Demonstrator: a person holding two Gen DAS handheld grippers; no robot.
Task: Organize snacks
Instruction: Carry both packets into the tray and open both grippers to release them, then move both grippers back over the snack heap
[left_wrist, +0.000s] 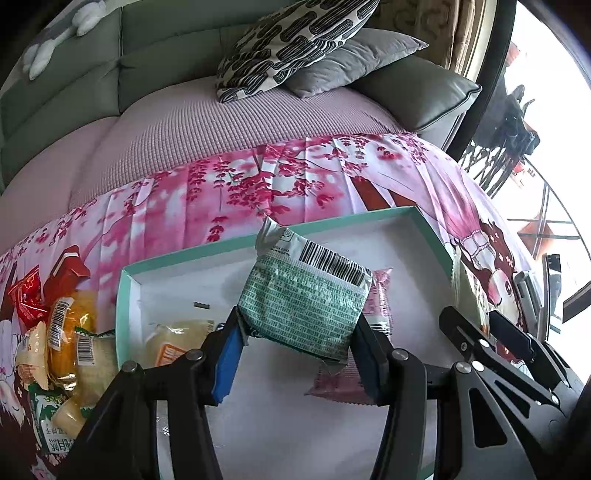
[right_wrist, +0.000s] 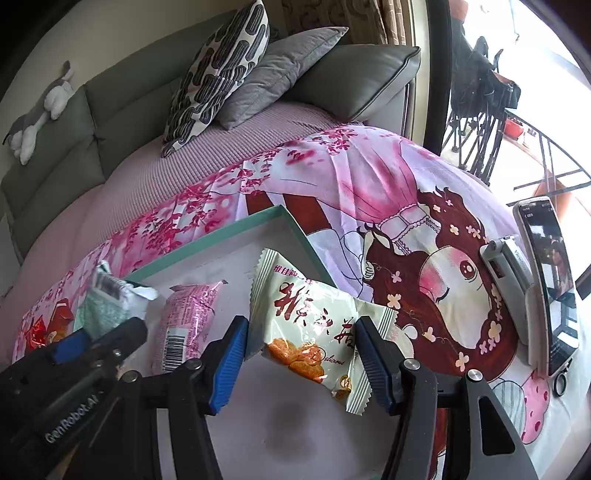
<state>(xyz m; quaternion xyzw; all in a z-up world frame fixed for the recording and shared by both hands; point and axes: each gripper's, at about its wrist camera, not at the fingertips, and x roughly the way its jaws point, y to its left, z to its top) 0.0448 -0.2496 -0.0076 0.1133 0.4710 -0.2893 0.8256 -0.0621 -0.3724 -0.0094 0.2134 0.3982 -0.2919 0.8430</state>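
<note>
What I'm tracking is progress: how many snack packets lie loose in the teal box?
2: a pink packet right of the teal box's middle, and a pale yellow packet by its left wall. Others may be hidden from view.

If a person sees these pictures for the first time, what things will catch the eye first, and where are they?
Two snack packets held over the shallow teal-rimmed box stand out: the left gripper clamps a green packet, the right gripper a cream packet printed with red characters. A pink packet lies in the box between them. Under everything spreads a bright pink cartoon cloth, with a phone propped at its right edge.
</note>
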